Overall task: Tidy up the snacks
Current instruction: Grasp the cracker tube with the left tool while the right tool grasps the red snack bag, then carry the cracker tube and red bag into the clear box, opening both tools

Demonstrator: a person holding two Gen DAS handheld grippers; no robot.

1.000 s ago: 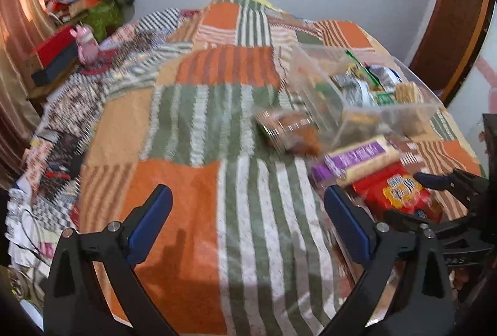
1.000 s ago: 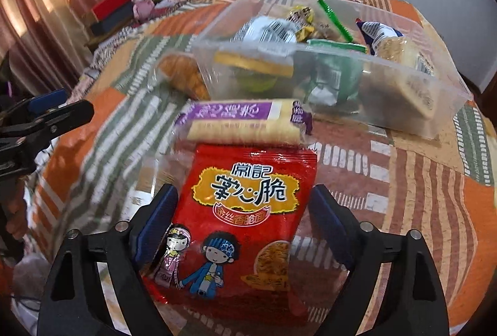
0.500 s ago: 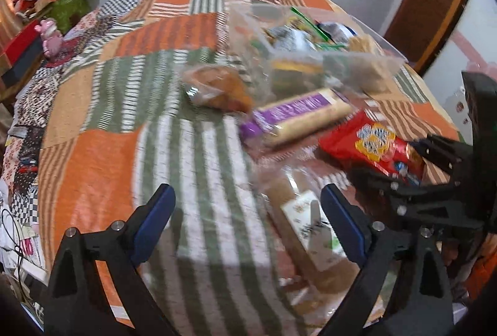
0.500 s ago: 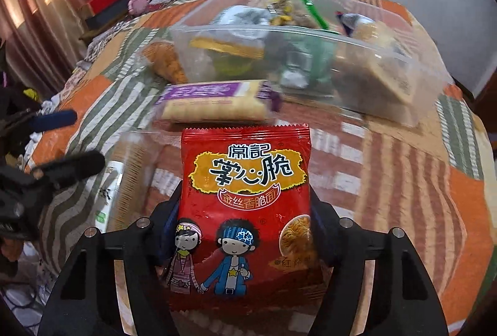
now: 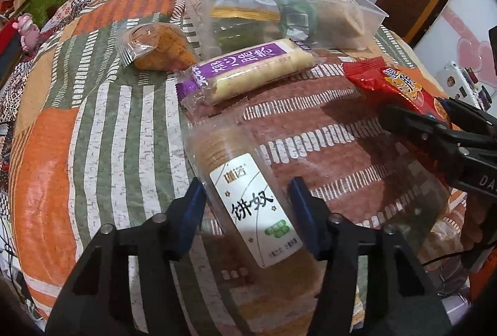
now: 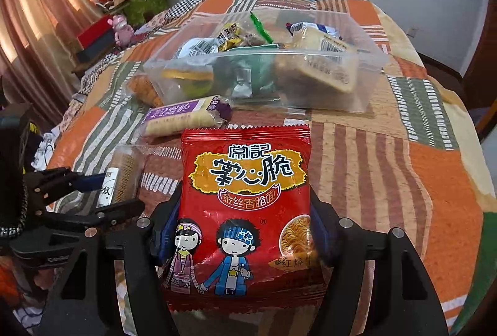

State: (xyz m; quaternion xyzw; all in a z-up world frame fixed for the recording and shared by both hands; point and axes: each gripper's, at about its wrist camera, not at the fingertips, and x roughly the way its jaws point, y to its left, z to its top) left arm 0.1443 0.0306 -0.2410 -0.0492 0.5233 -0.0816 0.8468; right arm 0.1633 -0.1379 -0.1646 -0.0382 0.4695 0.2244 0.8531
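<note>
The right gripper (image 6: 245,230) is clamped on a red noodle-snack packet (image 6: 245,199), its blue pads pressed against both side edges; a second ago the jaws stood wide around the packet as it lay flat on the quilt, and now the packet is lifted clear of the quilt. The left gripper (image 5: 247,211) has swung right from bare bedspread and narrowed around a clear sleeve of round biscuits (image 5: 248,199) with a white label; its pads sit just beside the wrapper, and whether they press it yet cannot be told. Farther off on the patchwork quilt (image 5: 102,131) lie a purple-wrapped biscuit roll (image 5: 248,71) and, to its left, an orange cake in clear wrap (image 5: 158,45). Beyond them stands the clear plastic bin (image 6: 369,87), already holding several packets. Both hands seem to be picking up at once, so two more snacks are likely headed for the bin, leaving two loose on the quilt.
</note>
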